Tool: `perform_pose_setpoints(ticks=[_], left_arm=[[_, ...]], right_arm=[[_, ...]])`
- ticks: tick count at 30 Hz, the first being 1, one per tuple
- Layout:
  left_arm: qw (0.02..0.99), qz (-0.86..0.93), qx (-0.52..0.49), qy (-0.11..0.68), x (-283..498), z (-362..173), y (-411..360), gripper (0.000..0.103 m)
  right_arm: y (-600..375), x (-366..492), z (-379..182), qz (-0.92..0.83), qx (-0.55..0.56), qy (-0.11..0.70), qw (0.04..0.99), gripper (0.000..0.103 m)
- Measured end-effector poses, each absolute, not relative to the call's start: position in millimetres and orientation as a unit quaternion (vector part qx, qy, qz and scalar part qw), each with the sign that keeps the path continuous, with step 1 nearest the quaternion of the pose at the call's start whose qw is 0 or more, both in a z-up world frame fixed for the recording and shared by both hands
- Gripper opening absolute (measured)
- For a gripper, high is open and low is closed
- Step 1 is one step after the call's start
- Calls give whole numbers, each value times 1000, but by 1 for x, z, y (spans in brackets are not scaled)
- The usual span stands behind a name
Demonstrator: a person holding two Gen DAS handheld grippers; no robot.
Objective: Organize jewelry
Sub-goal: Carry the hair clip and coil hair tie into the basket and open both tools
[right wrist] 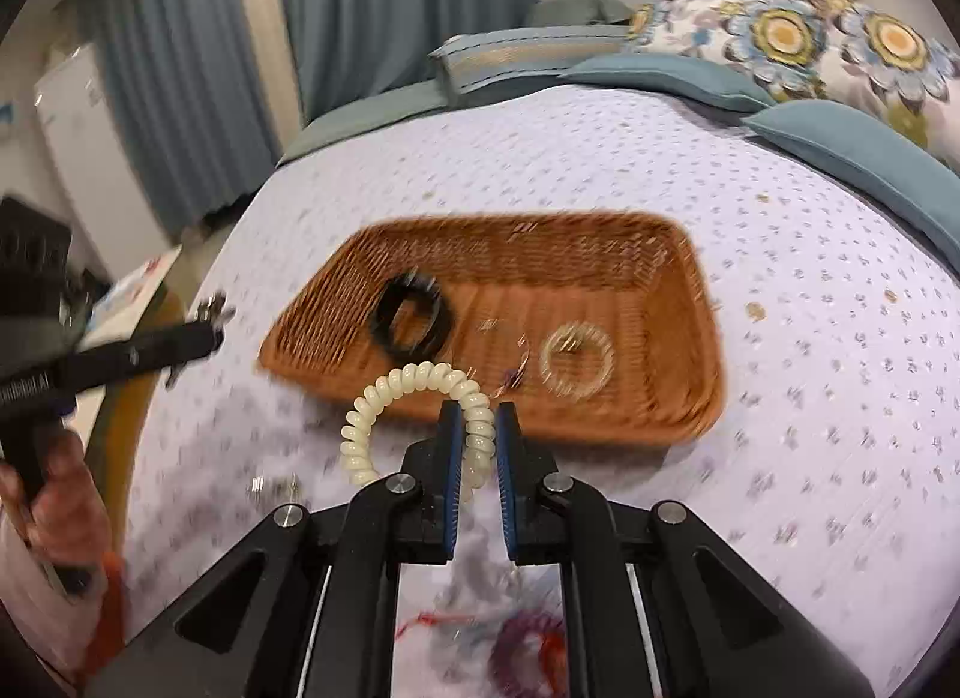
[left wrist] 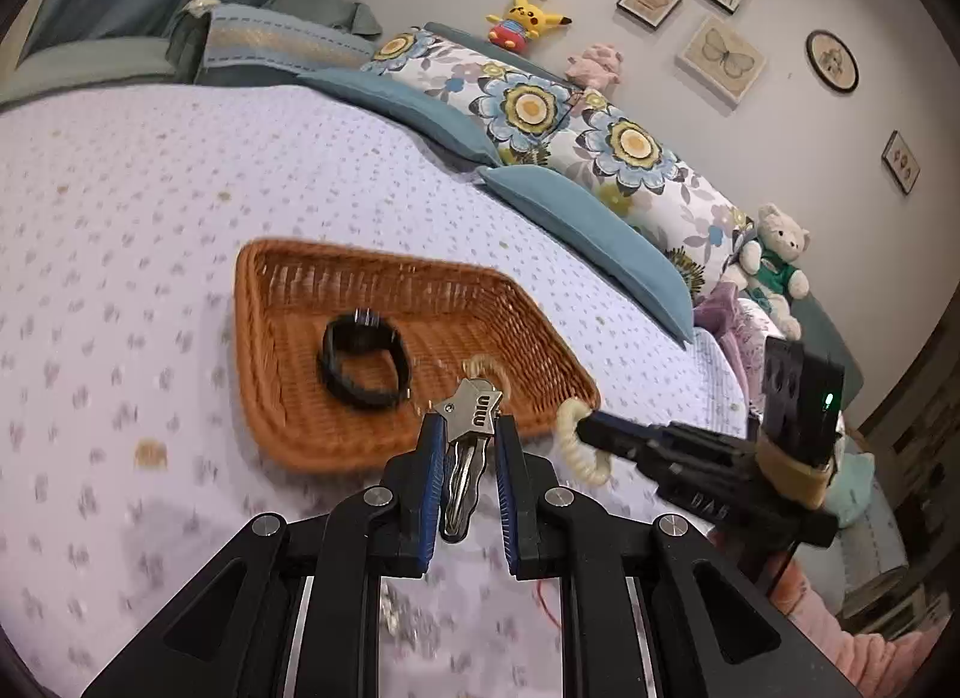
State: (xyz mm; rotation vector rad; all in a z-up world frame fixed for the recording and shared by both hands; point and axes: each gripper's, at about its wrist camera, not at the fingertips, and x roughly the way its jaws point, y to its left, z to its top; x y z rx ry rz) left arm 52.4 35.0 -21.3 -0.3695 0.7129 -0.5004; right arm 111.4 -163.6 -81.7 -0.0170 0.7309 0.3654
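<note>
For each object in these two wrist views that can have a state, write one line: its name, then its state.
left gripper: shut on the silver hair clip.
right gripper: shut on the cream spiral hair tie.
wicker basket: upright on the bed, partly filled.
black band: lying in the basket.
clear spiral hair tie: lying in the basket.

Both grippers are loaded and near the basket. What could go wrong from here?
1. The silver metal hair clip sticks far out past the left hand-held gripper pads, so it may pivot or slip.
2. The cream spiral hair tie is pinched at one edge by the right hand-held gripper; its loop could snag the brown wicker basket rim.
</note>
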Motion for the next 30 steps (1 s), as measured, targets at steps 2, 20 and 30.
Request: perform_pose_setpoints(ticks=[2, 20, 30], left_arm=[[893, -237, -173, 342, 66, -17, 31, 17], [849, -170, -117, 486, 248, -61, -52, 17], [849, -150, -83, 501, 255, -79, -67, 17]], right_arm=[[-169, 130, -75, 157, -10, 354, 922, 13], [-168, 246, -111, 108, -27, 428, 897, 13], [-166, 245, -120, 109, -26, 441, 891, 13]])
